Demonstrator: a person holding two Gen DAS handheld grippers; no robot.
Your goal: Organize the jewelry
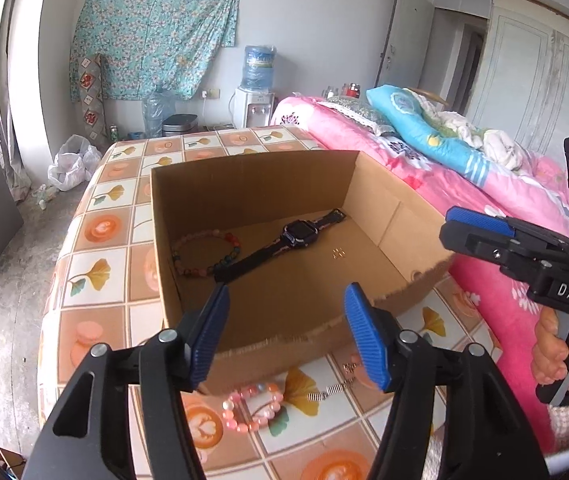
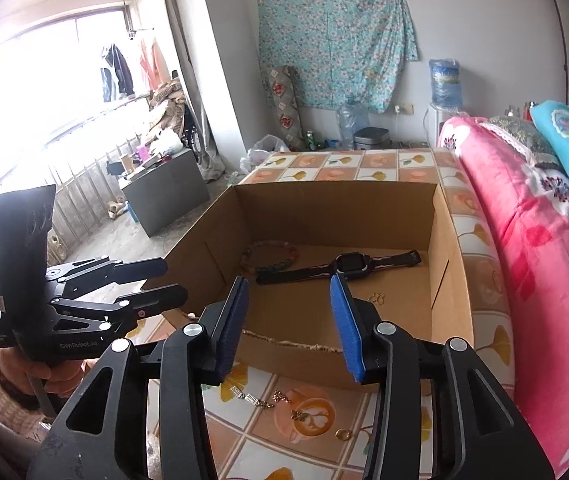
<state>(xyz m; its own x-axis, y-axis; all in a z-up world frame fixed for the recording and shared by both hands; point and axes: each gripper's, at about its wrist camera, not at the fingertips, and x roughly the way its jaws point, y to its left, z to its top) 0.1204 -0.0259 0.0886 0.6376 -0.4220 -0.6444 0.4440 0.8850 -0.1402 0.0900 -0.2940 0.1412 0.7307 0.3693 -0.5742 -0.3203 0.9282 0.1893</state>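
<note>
An open cardboard box stands on the tile-patterned table. Inside it lie a multicoloured bead bracelet, a black watch and a small gold piece. On the table before the box are a pink bead bracelet and a silver chain. My left gripper hangs open over the box's torn near rim with nothing between its pads. My right gripper is also open and empty, facing the box, the watch and the bracelet. Below it lie chain pieces and a gold ring.
A bed with a pink quilt presses against the table's right side. Bare concrete floor drops away on the left, with a grey cabinet and plastic bags on it. A water dispenser stands at the far wall.
</note>
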